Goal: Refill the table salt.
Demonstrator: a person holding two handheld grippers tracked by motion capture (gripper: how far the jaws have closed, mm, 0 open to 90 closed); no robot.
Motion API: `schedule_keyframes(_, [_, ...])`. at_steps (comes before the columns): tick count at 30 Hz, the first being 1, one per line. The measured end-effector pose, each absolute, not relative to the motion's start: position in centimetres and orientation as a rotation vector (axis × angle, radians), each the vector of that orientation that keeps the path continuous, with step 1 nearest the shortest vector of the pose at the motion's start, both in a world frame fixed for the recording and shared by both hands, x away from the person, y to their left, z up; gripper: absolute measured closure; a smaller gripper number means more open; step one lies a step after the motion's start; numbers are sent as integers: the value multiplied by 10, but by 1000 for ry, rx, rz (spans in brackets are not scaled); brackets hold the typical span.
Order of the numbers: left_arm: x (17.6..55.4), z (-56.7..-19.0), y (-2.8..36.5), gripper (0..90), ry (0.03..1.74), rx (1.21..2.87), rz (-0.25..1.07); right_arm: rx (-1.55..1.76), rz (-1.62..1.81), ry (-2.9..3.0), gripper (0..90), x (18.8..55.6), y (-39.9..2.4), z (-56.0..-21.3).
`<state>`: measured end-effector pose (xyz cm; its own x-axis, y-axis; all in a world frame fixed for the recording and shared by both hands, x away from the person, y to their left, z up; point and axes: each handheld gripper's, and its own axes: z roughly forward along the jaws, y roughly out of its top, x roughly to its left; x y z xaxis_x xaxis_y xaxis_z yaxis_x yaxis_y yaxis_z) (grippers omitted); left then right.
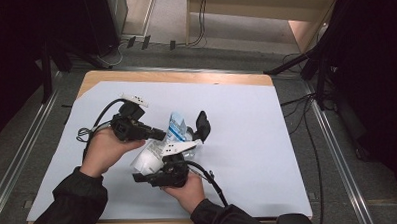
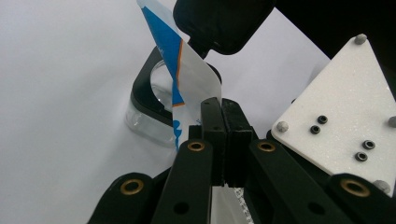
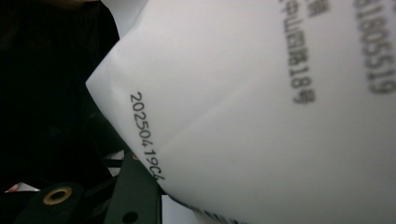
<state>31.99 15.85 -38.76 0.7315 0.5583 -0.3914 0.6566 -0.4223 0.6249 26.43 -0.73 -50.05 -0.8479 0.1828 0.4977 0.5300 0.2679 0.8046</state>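
Observation:
A white pouch with blue print (image 1: 174, 124) is held up over the middle of the table between both hands. My left gripper (image 1: 161, 136) comes in from the left and is shut on the pouch's edge. In the left gripper view its jaws (image 2: 222, 116) press together on the pouch (image 2: 187, 79). My right gripper (image 1: 147, 175) sits under the pouch's white lower part (image 1: 148, 161). In the right gripper view the pouch's printed white back (image 3: 261, 107) lies close over the jaws and hides their tips. Just behind the pouch stands a clear container (image 2: 144, 116) with a black rim.
A black lid-like piece (image 1: 203, 124) stands upright by the container (image 1: 190, 141). The right gripper's white three-cornered plate (image 2: 341, 107) is close to my left jaws. A pale sheet (image 1: 247, 140) covers the wooden table. Cables and dark stands lie on the floor around the table.

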Motion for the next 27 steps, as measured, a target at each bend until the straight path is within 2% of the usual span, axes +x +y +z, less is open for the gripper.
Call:
schedule_keyframes(15, [321,-387,152,900,914,2134,-100,-657,-1605,-2221,607,270,-9,-499])
schedule_keyframes(27, [322,-389,155,900,903,2114,-140,-642,-1623,-2216,624,269,-10,-498])
